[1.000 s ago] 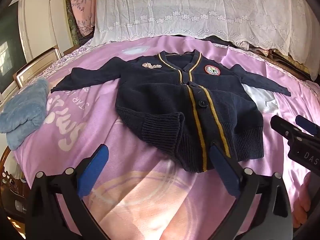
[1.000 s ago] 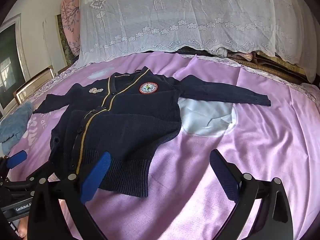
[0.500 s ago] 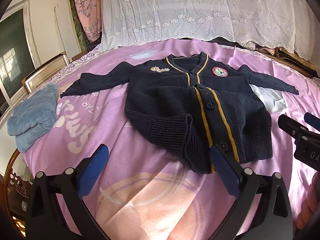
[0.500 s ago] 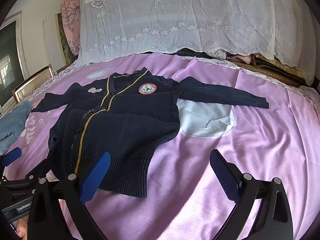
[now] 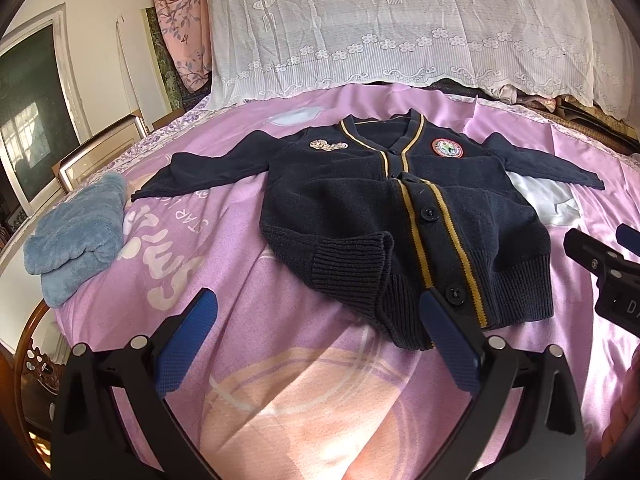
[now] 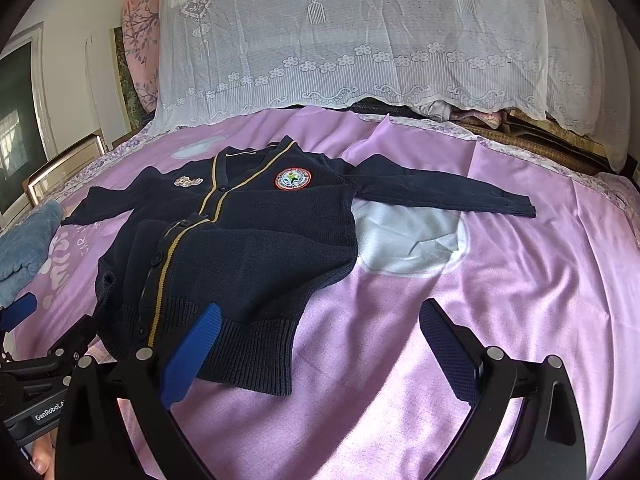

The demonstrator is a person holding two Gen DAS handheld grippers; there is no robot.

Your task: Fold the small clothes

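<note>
Both the left gripper (image 5: 318,334) and the right gripper (image 6: 320,344) were held spread apart and empty above the near hem, presumably to be brought onto it. The navy cardigan (image 5: 404,220) was laid front-up on the pink bedsheet (image 6: 520,280), sleeves outspread, ready for folding.

My left gripper (image 5: 318,340), jaws spread wide, hangs above the pink bedspread (image 5: 248,360). Ahead lies the navy cardigan (image 5: 404,216), sleeves out, one hem corner turned up. A folded blue towel (image 5: 76,236) lies to its left; the right gripper (image 5: 600,264) at right edge.
</note>
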